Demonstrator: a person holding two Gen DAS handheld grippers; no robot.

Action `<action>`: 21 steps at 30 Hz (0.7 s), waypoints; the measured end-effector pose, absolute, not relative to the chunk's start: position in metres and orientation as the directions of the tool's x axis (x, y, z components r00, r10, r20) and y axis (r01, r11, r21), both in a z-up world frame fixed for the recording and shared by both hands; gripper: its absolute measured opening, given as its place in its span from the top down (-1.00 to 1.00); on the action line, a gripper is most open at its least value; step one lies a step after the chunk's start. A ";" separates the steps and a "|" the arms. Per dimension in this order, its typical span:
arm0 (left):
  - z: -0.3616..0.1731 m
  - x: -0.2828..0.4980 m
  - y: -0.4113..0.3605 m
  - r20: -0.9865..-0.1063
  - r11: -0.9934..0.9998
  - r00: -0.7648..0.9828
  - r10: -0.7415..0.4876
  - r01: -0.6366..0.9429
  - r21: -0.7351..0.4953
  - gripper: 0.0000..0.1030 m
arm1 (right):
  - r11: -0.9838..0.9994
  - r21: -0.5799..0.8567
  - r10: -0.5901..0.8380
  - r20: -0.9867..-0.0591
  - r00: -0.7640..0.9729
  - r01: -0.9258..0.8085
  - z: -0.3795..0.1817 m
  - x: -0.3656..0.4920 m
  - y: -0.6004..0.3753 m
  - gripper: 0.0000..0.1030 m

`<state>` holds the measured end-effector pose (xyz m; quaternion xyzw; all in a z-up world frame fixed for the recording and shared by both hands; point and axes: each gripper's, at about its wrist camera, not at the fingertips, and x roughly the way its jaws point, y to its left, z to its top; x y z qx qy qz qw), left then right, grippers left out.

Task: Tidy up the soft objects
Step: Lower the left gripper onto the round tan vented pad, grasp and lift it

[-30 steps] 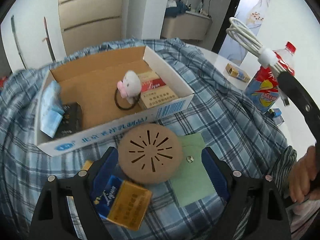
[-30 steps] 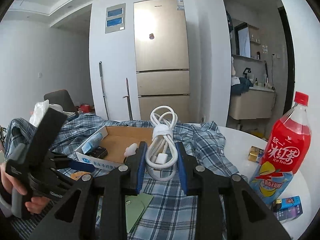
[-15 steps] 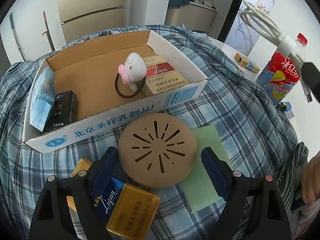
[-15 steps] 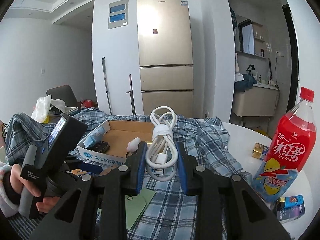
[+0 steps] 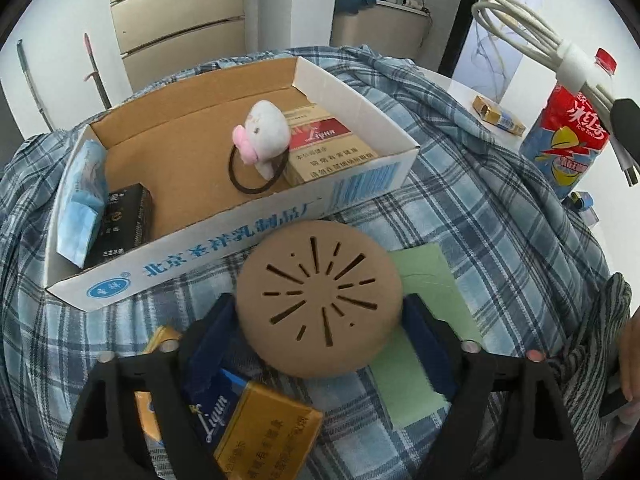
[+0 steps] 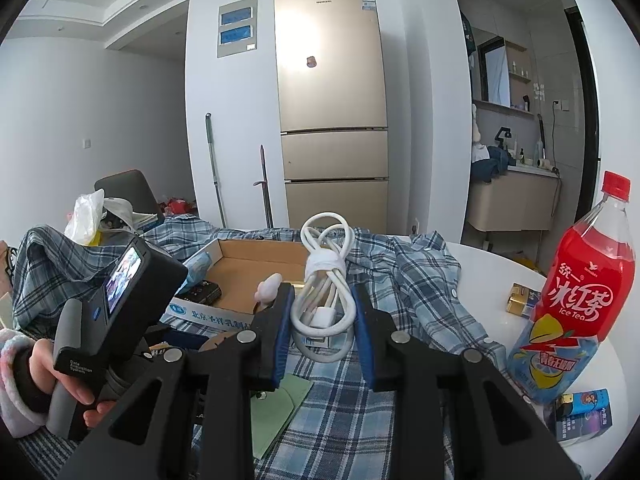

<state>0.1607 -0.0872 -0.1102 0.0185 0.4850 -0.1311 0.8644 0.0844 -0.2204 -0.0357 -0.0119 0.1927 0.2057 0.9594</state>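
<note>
My left gripper (image 5: 320, 312) is shut on a round tan slotted disc (image 5: 318, 298) and holds it just in front of the open cardboard box (image 5: 224, 240). The box holds a white-and-pink plush hair tie (image 5: 262, 136), a red cigarette pack (image 5: 328, 146), a black pack (image 5: 120, 224) and a blue tissue pack (image 5: 82, 200). My right gripper (image 6: 322, 316) is shut on a coiled white cable (image 6: 324, 276), held in the air to the right of the box. The cable also shows in the left wrist view (image 5: 536, 44).
A plaid shirt (image 5: 480, 200) covers the table. A green card (image 5: 424, 336) and blue-gold cigarette packs (image 5: 256, 428) lie under my left gripper. A red iced-tea bottle (image 6: 576, 296) and small boxes (image 6: 584, 412) stand at the right. A fridge (image 6: 332, 108) stands behind.
My left gripper has lifted the tan disc and carried it closer to the box. My right gripper has moved a little nearer the box with the cable.
</note>
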 end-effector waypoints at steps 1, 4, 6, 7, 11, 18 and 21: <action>-0.110 0.161 -0.087 -0.842 0.965 0.497 -0.211 0.244 -0.098 -0.57 | 0.915 0.057 0.391 -0.375 0.841 -0.400 -0.036 0.084 -0.220 0.46; -0.104 0.157 -0.083 -0.820 0.966 0.529 -0.219 0.238 -0.105 -0.51 | 0.916 0.058 0.390 -0.374 0.842 -0.398 -0.036 0.085 -0.220 0.46; -0.097 0.153 -0.082 -0.797 0.963 0.558 -0.232 0.244 -0.110 -0.50 | 0.916 0.061 0.389 -0.373 0.842 -0.397 -0.036 0.085 -0.221 0.46; -0.093 0.150 -0.081 -0.783 0.961 0.573 -0.243 0.252 -0.115 -0.50 | 0.916 0.062 0.391 -0.371 0.843 -0.397 -0.036 0.084 -0.221 0.46; -0.080 0.139 -0.081 -0.728 0.958 0.637 -0.253 0.267 -0.100 -0.50 | 0.913 0.063 0.397 -0.361 0.844 -0.403 -0.037 0.083 -0.222 0.46; -0.050 0.114 -0.069 -0.569 0.956 0.772 -0.285 0.271 -0.112 -0.50 | 0.911 0.063 0.403 -0.347 0.847 -0.408 -0.037 0.080 -0.223 0.46; -0.039 0.107 -0.063 -0.517 0.966 0.817 -0.257 0.241 -0.098 -0.50 | 0.911 0.064 0.403 -0.347 0.847 -0.407 -0.037 0.080 -0.224 0.46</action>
